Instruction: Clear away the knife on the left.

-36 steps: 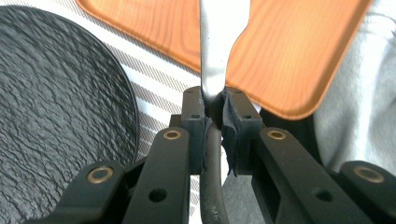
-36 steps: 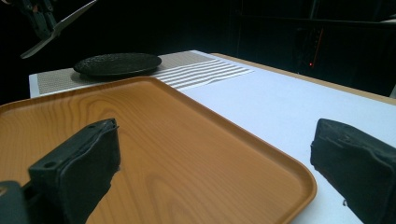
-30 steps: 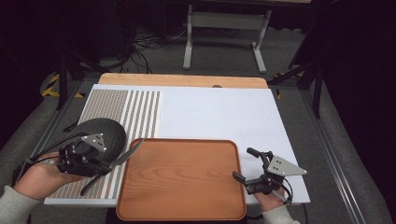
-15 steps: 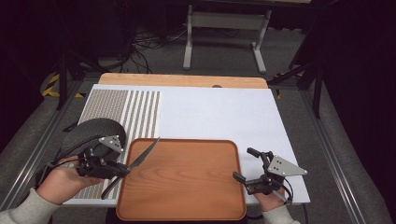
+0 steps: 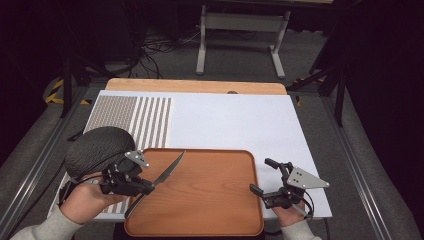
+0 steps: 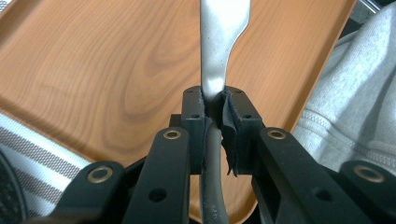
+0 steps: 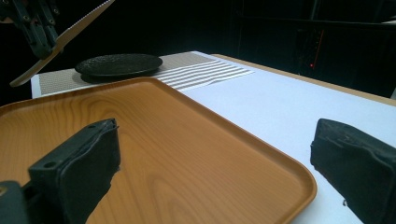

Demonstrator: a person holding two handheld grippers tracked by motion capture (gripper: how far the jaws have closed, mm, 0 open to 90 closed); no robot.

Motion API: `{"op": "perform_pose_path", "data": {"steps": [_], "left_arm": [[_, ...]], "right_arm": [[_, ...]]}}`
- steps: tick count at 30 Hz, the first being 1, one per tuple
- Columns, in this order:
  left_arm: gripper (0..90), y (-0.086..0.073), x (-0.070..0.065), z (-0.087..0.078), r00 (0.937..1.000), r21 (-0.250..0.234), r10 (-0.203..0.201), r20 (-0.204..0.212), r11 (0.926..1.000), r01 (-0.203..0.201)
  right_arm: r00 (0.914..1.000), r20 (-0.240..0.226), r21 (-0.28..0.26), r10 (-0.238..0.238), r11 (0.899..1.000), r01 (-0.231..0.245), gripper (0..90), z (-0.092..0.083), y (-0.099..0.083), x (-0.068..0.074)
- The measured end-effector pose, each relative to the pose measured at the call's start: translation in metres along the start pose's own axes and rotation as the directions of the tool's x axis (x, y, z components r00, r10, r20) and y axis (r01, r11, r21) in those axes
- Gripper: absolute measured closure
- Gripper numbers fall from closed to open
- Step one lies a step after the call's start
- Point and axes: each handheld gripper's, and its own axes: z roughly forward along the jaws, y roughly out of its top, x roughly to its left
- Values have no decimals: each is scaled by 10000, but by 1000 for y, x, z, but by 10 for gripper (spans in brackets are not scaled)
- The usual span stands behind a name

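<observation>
One knife (image 5: 165, 174) clamped in left claw (image 6: 215, 109), above bare wooden tray (image 5: 210, 210)

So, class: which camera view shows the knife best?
The high view: the whole knife shows, slanting above the tray. The left gripper view shows only its middle clamped between the jaws; the right gripper view shows it small, far off.

Room was dark, walls lost in shadow. Grey carpeted floor (image 5: 240, 60) lay beyond the table (image 5: 235, 120), whose white top carried a pale wooden strip (image 5: 195, 86) along its far edge. Behind the table stood a grey metal stand (image 5: 241, 22) on two legs. Left of that stand, black cables (image 5: 160, 47) tangled on the floor. Yellow-black hazard tape (image 5: 56, 92) marked the floor at the table's far left corner. Metal rails (image 5: 35, 165) ran along both table sides.
</observation>
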Motion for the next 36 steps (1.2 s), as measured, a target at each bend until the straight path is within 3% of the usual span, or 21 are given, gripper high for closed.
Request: {"op": "perform_pose_path", "data": {"steps": [10, 16, 20, 31, 36], "left_arm": [[800, 5, -6, 16, 9995, -30, -243, 196, 9997, 244], [800, 7, -7, 26, 9994, 275, -343, 62, 9990, 341], [800, 7, -6, 33, 9987, 607, -423, -286, 9972, 440], [800, 4, -3, 49, 9982, 926, -595, -98, 9939, 601], [800, 2, 1, 53, 9962, 1040, -856, -123, 9908, 865]], "right_arm": [[10000, 17, -5, 8, 10000, -8, 19, 0, 0, 0], [10000, 8, 21, -11, 10000, 11, 19, 0, 0, 0], [10000, -16, -14, -15, 10000, 15, 19, 0, 0, 0], [10000, -8, 18, -46, 10000, 46, 19, -1, 0, 0], [10000, -21, 33, -78, 10000, 78, 19, 0, 0, 1]]}}
